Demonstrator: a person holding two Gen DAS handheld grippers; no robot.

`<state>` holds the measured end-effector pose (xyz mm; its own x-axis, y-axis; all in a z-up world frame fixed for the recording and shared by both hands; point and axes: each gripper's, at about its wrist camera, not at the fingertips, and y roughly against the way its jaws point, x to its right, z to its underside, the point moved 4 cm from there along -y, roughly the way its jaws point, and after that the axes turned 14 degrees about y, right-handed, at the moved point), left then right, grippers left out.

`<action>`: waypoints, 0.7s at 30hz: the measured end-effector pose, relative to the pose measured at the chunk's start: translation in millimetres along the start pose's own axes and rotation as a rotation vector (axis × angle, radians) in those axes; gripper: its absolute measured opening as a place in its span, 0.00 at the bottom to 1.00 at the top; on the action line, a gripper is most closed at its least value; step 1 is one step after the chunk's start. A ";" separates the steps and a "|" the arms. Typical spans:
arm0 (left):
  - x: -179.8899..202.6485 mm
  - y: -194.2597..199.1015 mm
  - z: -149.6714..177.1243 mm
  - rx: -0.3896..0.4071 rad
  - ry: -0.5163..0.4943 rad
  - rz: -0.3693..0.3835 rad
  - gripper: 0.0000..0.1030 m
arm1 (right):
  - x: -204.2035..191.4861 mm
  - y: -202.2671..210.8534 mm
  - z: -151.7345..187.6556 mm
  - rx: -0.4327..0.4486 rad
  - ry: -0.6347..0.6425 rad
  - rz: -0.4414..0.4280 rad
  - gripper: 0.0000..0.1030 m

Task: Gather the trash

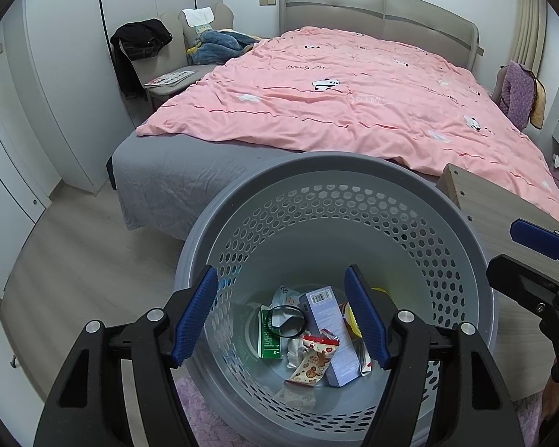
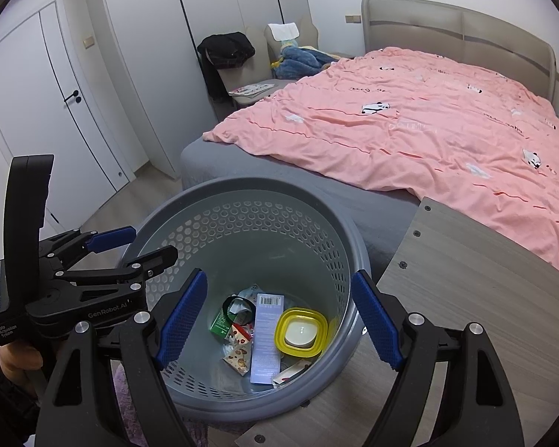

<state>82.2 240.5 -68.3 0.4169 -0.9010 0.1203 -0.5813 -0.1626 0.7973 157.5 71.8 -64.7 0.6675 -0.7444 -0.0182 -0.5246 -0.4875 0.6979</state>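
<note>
Bed fills the upper frame and shows no trash. Bin, lower centre, already holds the trash: a pale box, a yellow lid and wrappers. Left gripper and right gripper both gape wide and empty above it. Collection looks nearly done; the floor behind stays hidden.

The bin stands in front of the bed, with the tabletop just right of it. In the bin lie a box, wrappers and a lidded tub.
</note>
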 end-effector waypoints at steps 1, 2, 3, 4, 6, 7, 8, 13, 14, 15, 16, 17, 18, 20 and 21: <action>0.0 0.4 0.3 0.001 0.000 -0.001 0.66 | 0.1 0.1 0.0 0.000 0.000 0.000 0.76; 0.0 0.9 0.2 0.002 -0.001 -0.002 0.66 | 0.3 0.3 0.0 0.000 0.000 0.000 0.76; -0.1 1.5 0.3 0.002 0.000 -0.002 0.66 | 0.2 0.1 -0.1 0.000 0.000 0.000 0.76; -0.3 2.0 0.5 0.003 0.000 -0.002 0.66 | 0.2 0.0 -0.1 0.000 0.000 0.000 0.76; -0.1 2.1 0.2 0.004 0.000 -0.004 0.67 | 0.4 0.2 -0.1 0.001 0.001 0.001 0.76; 0.2 3.0 -0.2 0.005 -0.001 -0.004 0.67 | -0.2 0.8 -0.1 0.001 0.001 0.003 0.76; 0.4 3.6 -0.5 0.007 -0.001 -0.005 0.67 | 0.1 1.2 -0.1 0.001 0.001 0.003 0.76; -0.6 5.9 -0.4 0.014 -0.003 -0.006 0.68 | 0.5 3.4 -0.5 0.006 0.001 0.005 0.76; -0.6 6.5 -0.4 0.016 -0.003 -0.006 0.68 | 0.2 4.2 -0.5 0.006 0.001 0.005 0.76; -0.4 7.3 -0.6 0.017 -0.003 -0.006 0.68 | 0.0 4.6 -0.4 0.007 0.001 0.005 0.76; -0.3 8.2 -0.7 0.019 -0.004 -0.005 0.68 | 0.0 4.8 -0.5 0.007 0.002 0.006 0.76; 0.0 8.8 -0.4 0.020 -0.004 -0.004 0.69 | 0.1 4.9 -0.6 0.007 0.002 0.006 0.76; -0.2 9.5 -0.4 0.021 -0.004 -0.004 0.69 | 0.0 5.0 -0.6 0.007 0.002 0.006 0.76; -0.6 11.1 -0.4 0.025 -0.005 -0.004 0.70 | 0.3 6.3 -1.2 0.009 0.003 0.006 0.76; -0.6 11.6 -0.4 0.025 -0.005 -0.004 0.71 | -0.1 6.3 -0.9 0.009 0.003 0.007 0.77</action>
<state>75.5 239.3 -58.9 0.4159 -0.9022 0.1145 -0.5974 -0.1761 0.7824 154.7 69.2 -59.6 0.6655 -0.7463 -0.0116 -0.5337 -0.4867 0.6916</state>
